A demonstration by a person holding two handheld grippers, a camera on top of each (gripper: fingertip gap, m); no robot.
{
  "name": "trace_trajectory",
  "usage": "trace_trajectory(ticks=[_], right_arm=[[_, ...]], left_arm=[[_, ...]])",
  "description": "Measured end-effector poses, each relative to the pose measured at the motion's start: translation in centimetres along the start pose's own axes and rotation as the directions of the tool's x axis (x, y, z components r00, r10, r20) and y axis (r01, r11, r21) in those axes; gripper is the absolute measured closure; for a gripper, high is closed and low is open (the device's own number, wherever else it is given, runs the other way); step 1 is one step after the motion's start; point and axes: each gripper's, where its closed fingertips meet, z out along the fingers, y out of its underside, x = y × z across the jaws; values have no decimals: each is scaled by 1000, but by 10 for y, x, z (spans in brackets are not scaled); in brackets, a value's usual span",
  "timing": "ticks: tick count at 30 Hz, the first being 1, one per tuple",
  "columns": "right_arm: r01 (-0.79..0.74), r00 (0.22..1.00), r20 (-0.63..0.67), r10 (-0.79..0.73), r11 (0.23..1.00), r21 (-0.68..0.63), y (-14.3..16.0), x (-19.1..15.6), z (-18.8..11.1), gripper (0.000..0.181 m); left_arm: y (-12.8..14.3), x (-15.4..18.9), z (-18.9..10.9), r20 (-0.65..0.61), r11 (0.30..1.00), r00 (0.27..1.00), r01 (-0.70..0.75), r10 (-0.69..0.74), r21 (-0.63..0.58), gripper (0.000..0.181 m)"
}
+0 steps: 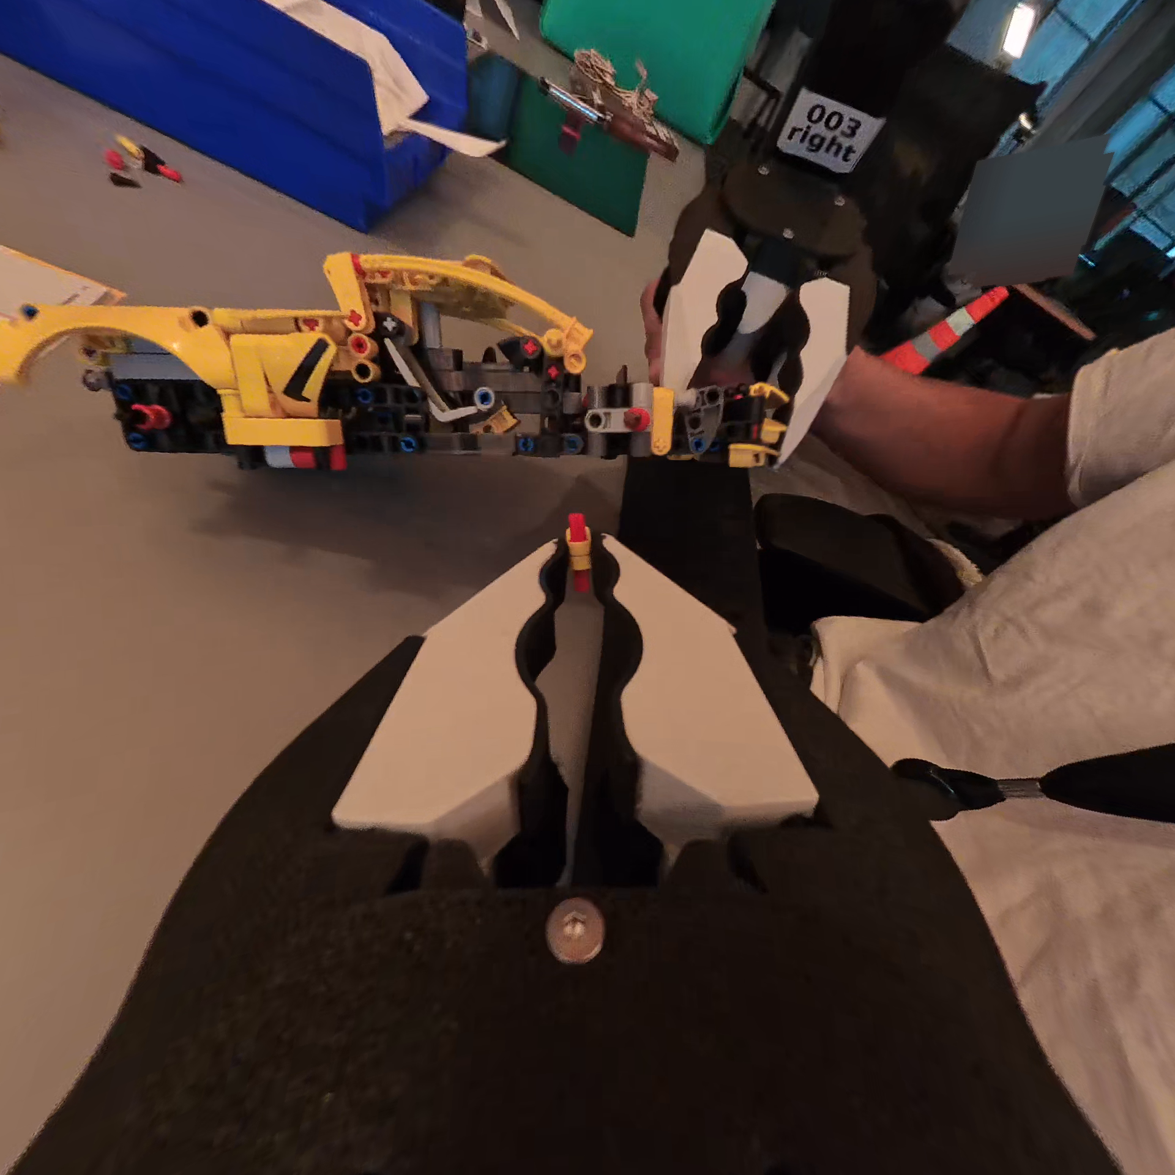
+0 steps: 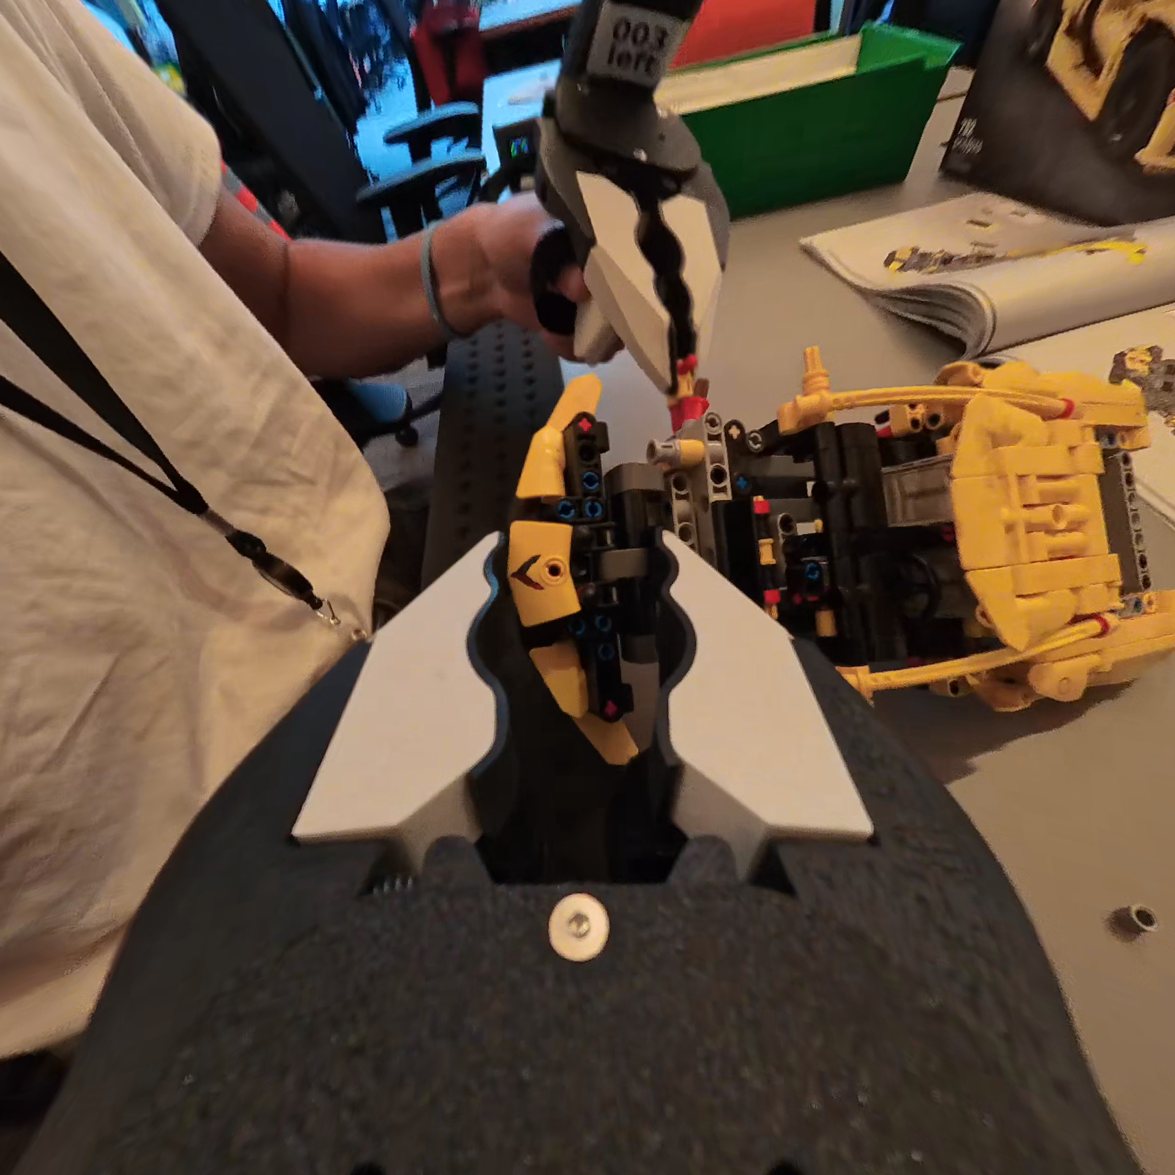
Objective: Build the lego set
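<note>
Grey desk (image 1: 159,604) under me, my left hand-held gripper (image 1: 578,553) pinches a red-and-yellow pin (image 1: 577,552); right hand-held gripper (image 2: 582,636) clamps the yellow car (image 2: 890,540), so I'd align squarely before pressing.

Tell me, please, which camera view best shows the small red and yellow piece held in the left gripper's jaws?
The left wrist view: the small red and yellow piece sits centred at the left gripper tips, sharp and unobstructed. In the right wrist view the same piece appears farther off, slightly blurred, just above the car model.
</note>
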Motion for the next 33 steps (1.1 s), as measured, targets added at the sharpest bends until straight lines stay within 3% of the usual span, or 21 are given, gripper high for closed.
trace_trajectory(ticks=[6,10,17,23,24,26,31,33], right_arm=[[-18,1000,-4,19,992,127,-9,-10,-5,139],[-42,999,-2,43,989,142,-6,-10,-5,139],[14,993,-121,-14,1000,3,-4,-8,-6,141],[79,956,-253,-145,963,-257,11,-6,-7,139],[88,945,-278,-171,954,-287,12,-5,-8,136],[107,908,-352,-226,939,-328,14,-1,-8,115],[158,815,-446,-369,883,-441,31,2,-7,118],[186,761,-491,-424,868,-461,29,3,-11,106]], left_arm=[[0,11,39,-143,1000,990,5,-5,5,174],[0,23,58,-214,999,977,4,3,32,175],[3,25,67,-235,997,972,35,-19,65,175],[7,23,74,-249,997,968,54,-40,47,175],[7,22,75,-247,998,968,53,-40,45,175],[5,24,76,-255,997,966,54,-41,46,175],[8,28,82,-243,999,970,8,0,31,175],[6,27,82,-249,999,968,16,-6,38,175]])
